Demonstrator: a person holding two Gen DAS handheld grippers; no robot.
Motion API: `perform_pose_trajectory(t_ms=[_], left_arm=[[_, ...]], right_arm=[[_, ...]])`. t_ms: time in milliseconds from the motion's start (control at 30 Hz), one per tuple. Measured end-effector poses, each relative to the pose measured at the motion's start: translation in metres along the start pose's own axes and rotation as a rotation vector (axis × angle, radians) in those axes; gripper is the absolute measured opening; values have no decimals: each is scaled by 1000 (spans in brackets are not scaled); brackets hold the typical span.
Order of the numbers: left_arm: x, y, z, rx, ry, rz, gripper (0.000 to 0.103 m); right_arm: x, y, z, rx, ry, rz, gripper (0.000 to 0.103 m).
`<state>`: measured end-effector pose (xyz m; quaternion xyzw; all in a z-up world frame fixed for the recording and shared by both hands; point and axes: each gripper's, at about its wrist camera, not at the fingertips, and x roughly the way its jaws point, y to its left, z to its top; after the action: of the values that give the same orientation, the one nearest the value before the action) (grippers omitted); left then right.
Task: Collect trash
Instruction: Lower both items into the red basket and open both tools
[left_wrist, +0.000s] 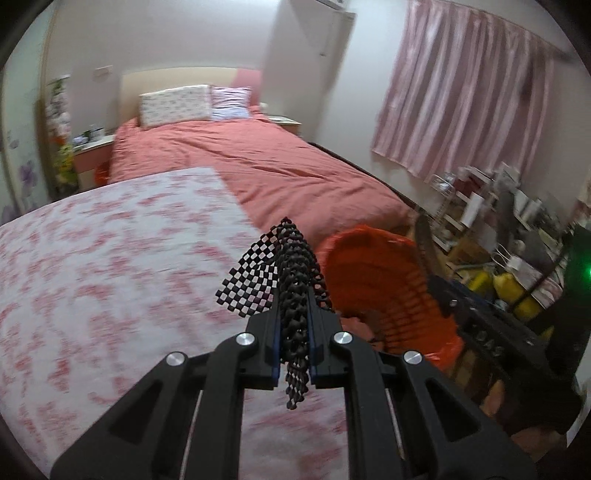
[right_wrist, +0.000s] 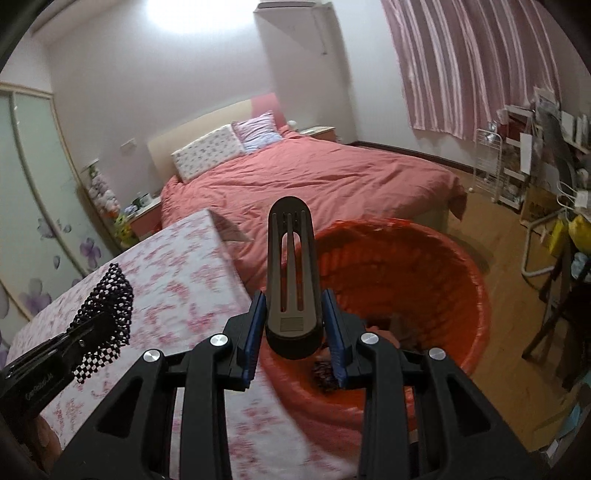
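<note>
**Bedroom, table corner beside lined waste basket: both grippers loaded**

Surface: table (right_wrist: 177, 295) under a white cloth printed with pink flowers, its far corner just beside the bed (right_wrist: 314, 177). Cloth bare where visible.

Room: bed in a salmon-red cover, two pillows (right_wrist: 207, 157) against a cream headboard; pink striped curtains (right_wrist: 472, 62) on the right wall; wood floor (right_wrist: 506, 266); sliding wardrobe door (right_wrist: 40, 206) with purple flower decals at left; nightstands on both sides of the bed head.

Receptacle: round basket (right_wrist: 461, 280) lined with an orange-red bag, on the floor between the table edge and the bed foot; some dark scraps lie at its bottom.

Left gripper (left_wrist: 295, 325): jaws pressed nearly together, pinching a folded piece of black mesh mat (left_wrist: 291, 273), held over the table edge near the basket.

Right gripper (right_wrist: 293, 325): jaws partly spread, clamping the thick end of a grey-brown slotted plastic clip (right_wrist: 291, 266) that points upward, held at the basket's near rim.

Surroundings: white wire rack (right_wrist: 491, 166) and cluttered shelves (right_wrist: 546, 147) along the right wall; chair frame (right_wrist: 543, 243) with yellow bags beside them, well apart from the basket.
</note>
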<state>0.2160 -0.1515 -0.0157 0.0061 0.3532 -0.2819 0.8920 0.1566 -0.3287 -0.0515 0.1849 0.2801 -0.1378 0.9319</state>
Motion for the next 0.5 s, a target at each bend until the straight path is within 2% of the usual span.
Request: perform_pose_trajectory(t_ms=[267,400,500], left_arm=[[51,-54,10,50,60,-91,14],[78,-65,10,41,105,-89,30],[89,-63,7,32,132,-76,37]], right_arm=[[17,-43,11,67,0,-7,32],[29,-58,16,95,25,-9,34],[24,-66,12,113,28,-16,47]])
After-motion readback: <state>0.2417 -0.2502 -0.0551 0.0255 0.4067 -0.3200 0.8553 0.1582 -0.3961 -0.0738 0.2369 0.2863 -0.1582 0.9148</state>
